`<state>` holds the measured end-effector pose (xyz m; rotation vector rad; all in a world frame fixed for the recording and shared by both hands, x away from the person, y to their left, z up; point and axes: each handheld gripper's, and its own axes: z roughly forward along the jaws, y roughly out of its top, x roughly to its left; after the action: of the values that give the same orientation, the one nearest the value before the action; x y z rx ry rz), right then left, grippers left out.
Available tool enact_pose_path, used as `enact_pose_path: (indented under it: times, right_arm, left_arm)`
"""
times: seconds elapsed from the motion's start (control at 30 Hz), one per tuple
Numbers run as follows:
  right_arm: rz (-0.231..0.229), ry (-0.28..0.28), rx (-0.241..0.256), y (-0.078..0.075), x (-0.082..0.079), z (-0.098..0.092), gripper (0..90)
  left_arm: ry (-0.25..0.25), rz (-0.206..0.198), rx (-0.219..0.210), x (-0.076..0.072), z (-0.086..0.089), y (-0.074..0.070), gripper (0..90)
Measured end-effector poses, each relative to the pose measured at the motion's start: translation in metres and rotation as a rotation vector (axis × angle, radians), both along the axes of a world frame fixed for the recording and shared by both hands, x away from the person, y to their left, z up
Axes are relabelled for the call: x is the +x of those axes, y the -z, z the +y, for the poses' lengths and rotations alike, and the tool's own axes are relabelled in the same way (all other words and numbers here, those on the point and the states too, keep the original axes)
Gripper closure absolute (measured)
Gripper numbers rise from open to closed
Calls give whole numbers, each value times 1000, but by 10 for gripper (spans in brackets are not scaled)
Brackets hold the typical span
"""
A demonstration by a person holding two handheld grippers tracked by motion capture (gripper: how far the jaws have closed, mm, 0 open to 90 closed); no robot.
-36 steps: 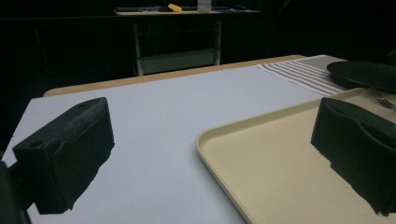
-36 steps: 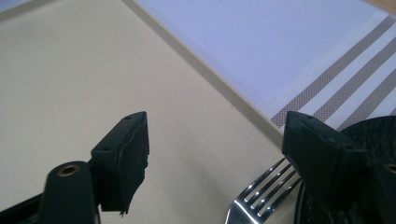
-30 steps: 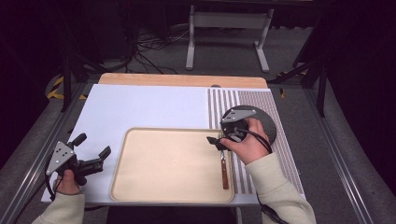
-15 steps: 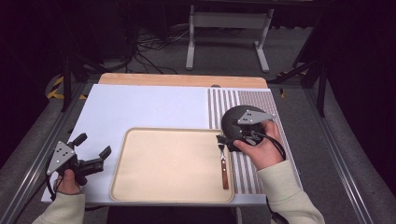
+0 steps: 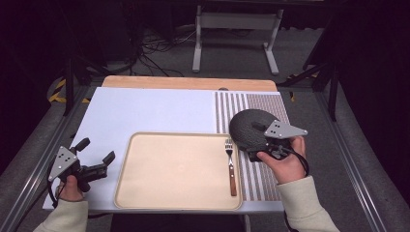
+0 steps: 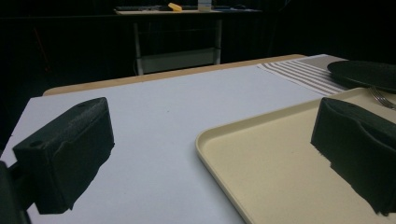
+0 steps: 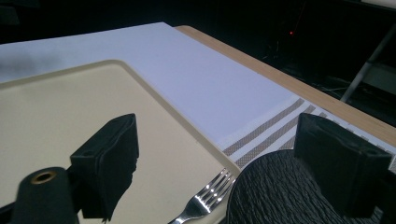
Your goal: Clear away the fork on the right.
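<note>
The right gripper [image 5: 249,145] is held wide open with nothing in its fingers, above the dark plate [image 5: 251,129]. A fork [image 5: 231,164] is seen just beside, on the tray [image 5: 145,193]. The left gripper [image 5: 96,157] is held open too, left of the tray.

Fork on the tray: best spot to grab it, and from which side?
Grip the fork at its wooden handle, near the person's end. It lies flat along the right edge of the tray, tines pointing away toward the dark plate. Come from above, jaws across the handle; the right gripper, open beside it, looks the nearer one.
</note>
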<state>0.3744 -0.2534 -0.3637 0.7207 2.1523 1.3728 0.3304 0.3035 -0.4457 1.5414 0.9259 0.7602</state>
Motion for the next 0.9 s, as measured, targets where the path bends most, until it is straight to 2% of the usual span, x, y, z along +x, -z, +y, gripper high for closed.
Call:
enact_pose_path:
  times: [0.17, 0.5, 0.77, 0.9]
  right_arm:
    - [-26, -2, 36, 6, -6, -11, 146]
    - [-45, 29, 124, 24, -15, -36, 143]
    - [-49, 52, 163, 39, -18, -51, 136]
    - [-45, 61, 156, 45, -18, -56, 136]
  left_arm:
    - [0, 0, 1, 0, 0, 0, 0]
    - [-1, 0, 1, 0, 0, 0, 0]
    - [-2, 0, -1, 0, 0, 0, 0]
    - [0, 0, -1, 0, 1, 0, 0]
